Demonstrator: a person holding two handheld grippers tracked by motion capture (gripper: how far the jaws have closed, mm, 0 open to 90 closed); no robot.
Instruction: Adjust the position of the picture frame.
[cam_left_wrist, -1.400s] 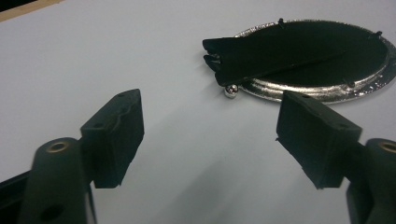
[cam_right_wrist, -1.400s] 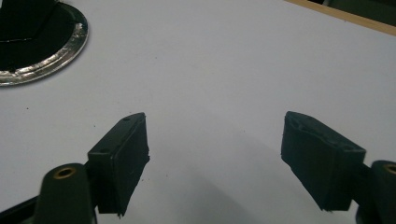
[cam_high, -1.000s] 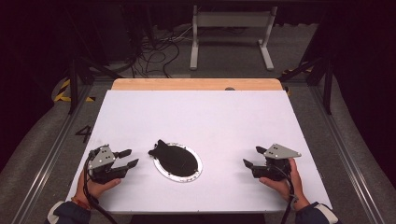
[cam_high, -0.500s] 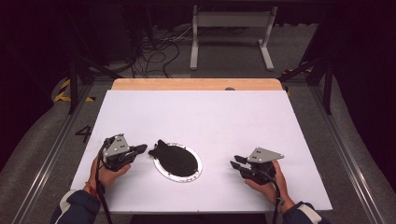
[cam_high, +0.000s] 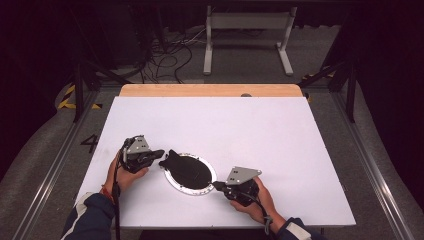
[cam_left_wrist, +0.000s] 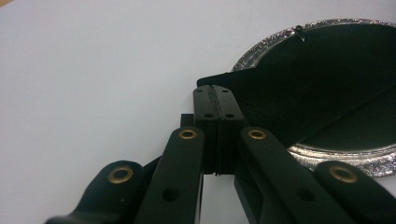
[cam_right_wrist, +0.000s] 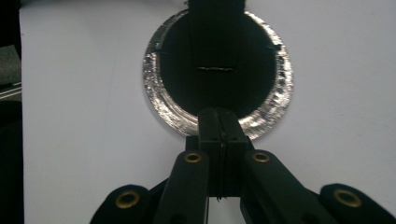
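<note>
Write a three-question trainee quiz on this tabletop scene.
1. True or false: the left gripper has its jaws shut.
2. What lines the rim of the round black-centred foil plate?
3. The right gripper is at which edge of that plate on the white table? A) near-right B) far-left

Key: 1 true; 2 crinkled silver foil; 3 A.

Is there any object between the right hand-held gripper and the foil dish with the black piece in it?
Nothing visible stands in the way. The right hand-held gripper is shut, with its tips already at the near rim of the foil dish, and the white table around them is bare.
</note>
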